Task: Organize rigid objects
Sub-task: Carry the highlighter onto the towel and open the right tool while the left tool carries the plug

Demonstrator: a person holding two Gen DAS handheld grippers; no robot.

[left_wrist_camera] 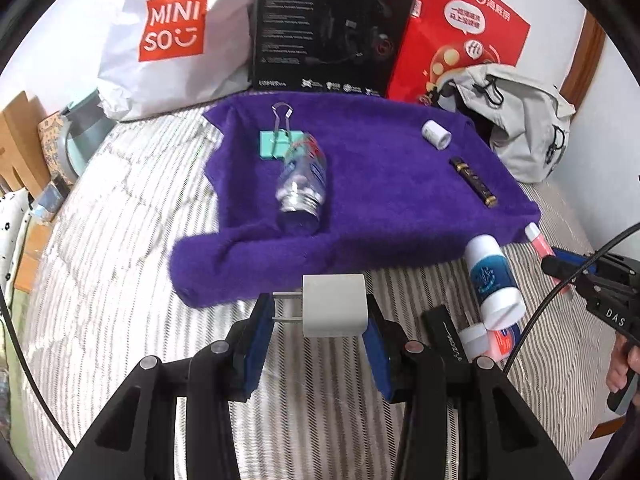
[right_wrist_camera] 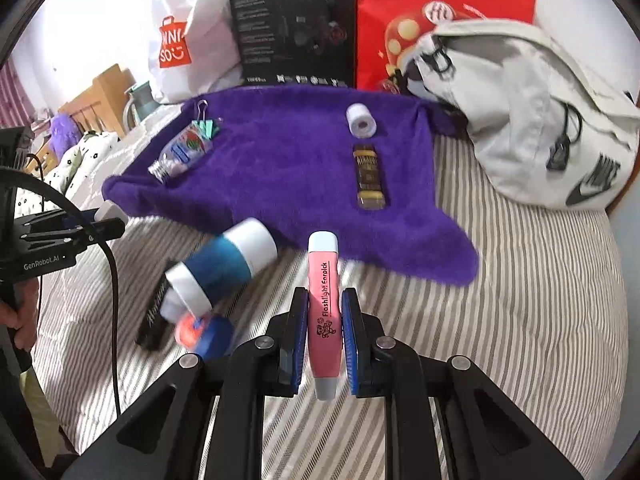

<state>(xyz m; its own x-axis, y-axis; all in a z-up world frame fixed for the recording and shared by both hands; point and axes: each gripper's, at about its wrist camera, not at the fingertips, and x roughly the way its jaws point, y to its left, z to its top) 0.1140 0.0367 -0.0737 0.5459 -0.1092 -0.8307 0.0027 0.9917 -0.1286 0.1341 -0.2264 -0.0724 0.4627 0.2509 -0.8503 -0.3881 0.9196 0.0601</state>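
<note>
My left gripper is shut on a white plug charger, its two prongs pointing left, just short of the purple towel. My right gripper is shut on a pink flashlight earpick tube above the striped bed. On the towel lie a clear bottle, a teal binder clip, a small white roll and a dark gold-banded stick. A blue-and-white bottle rests off the towel's near edge, with an orange-and-blue item and a black flat piece beside it.
Behind the towel stand a white shopping bag, a black box and a red bag. A grey backpack lies at the right. A wooden bed frame shows at the left. A hand holds the other gripper.
</note>
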